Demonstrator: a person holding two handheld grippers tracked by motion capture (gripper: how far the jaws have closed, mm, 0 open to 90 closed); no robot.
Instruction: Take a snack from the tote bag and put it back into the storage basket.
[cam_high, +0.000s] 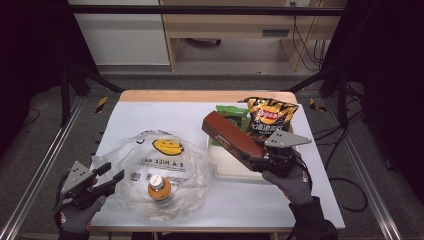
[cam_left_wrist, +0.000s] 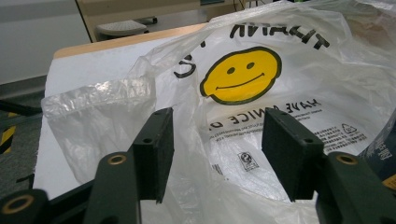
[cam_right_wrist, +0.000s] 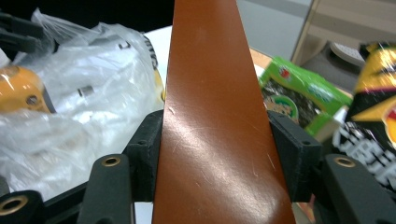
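bag (cam_high: 150, 165): thin clear plastic, crinkled, shiny | box (cam_high: 231, 136): smooth glossy reddish-brown, finely scratched | chip packet (cam_high: 270, 116): glossy foil-like film | jaw pads: matt black | table (cam_high: 165, 112): matt white top, wooden far edge

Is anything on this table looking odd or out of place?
Mostly tidy. The clear smiley-face bag lies crumpled and collapsed over the orange bottle inside it, its mouth not held open; the left tongs stand open at its edge, gripping nothing. The right tongs hold a long brown box tilted above the white tray.
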